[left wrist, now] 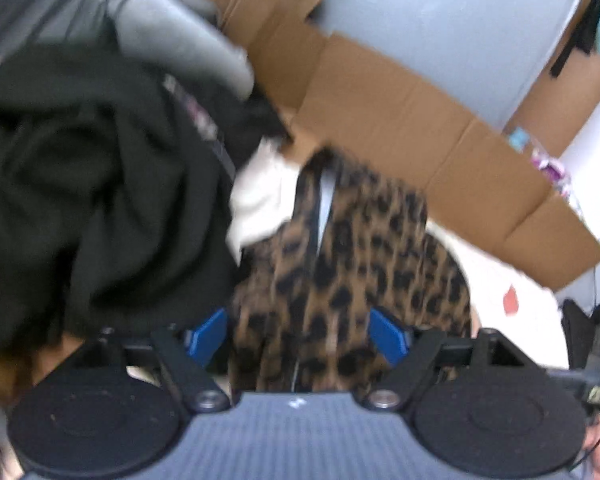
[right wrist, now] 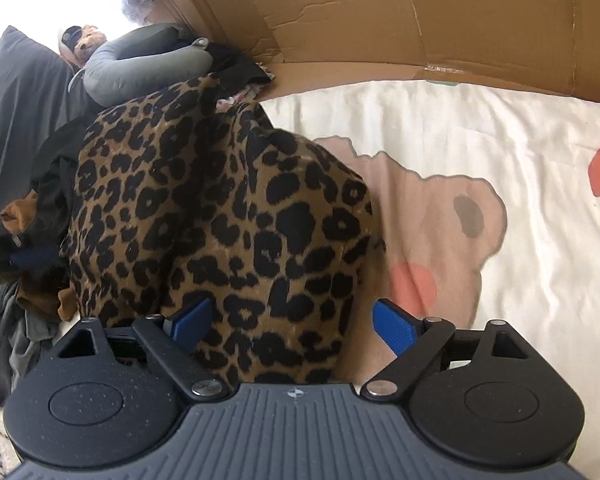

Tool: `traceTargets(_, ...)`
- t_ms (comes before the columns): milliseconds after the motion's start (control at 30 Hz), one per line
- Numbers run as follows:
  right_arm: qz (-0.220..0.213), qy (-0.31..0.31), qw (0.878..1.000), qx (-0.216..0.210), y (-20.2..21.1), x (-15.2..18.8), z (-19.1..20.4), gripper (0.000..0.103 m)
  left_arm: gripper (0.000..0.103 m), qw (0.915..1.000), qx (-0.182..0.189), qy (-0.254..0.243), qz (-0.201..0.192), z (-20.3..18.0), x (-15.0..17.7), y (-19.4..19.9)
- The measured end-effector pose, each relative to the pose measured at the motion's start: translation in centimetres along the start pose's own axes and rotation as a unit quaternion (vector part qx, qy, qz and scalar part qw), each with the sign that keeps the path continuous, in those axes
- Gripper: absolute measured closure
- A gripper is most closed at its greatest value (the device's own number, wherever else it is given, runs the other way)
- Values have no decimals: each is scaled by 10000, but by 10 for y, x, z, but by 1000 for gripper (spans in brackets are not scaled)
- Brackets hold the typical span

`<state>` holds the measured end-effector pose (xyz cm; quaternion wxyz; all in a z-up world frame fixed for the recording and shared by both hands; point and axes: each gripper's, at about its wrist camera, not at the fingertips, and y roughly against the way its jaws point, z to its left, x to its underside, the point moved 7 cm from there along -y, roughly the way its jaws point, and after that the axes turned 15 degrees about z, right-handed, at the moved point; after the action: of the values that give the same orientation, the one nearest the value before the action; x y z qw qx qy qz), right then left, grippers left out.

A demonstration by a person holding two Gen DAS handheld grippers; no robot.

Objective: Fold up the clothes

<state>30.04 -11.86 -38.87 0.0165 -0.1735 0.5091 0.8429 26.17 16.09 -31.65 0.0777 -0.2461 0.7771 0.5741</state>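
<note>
Lying on bear-print sheet (right wrist: 440, 128): leopard garment (right wrist: 220, 208); cardboard (right wrist: 380, 20) behind.

Cardboard box (right wrist: 380, 16) behind bear-print sheet (right wrist: 500, 140) — grey neck pillow (right wrist: 140, 68) nearby.

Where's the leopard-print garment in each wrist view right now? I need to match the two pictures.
Left wrist: the leopard-print garment runs from lower centre up the middle, between the open blue fingers of the left gripper.
Right wrist: leopard-print garment fills centre-left, bunched up, reaching down between the open fingers of the right gripper.
Shared landmark: the cardboard box behind the garment.
</note>
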Motion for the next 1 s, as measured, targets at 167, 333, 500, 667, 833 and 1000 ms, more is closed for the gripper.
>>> traceTargets(167, -33, -42, 10000, -74, -7, -10, 0, 12, 16, 9995, 263, -107, -115, -8, -35, 0)
traceTargets(333, -84, -74, 9999, -85, -11, -18, -2, 12, 12, 9993, 251, -260, -56, -17, -52, -22)
traceTargets(500, -36, -142, 9999, -80, -21, -19, -8, 12, 12, 9989, 355, -272, 142, -22, -48, -40)
traceTargets(667, 99, -47, 9996, -245, -29, -17, -4, 57, 43, 9989, 291, -328, 149, -24, -45, -47)
traceTargets(833, 22, 149, 9995, -260, -20, -16, 5, 101, 91, 9990, 324, -268, 146, -23, -47, -37)
traceTargets(1000, -130, 37, 9998, -172, 2, -12, 3, 102, 92, 9992, 170, -348, -11, -28, -41, -19)
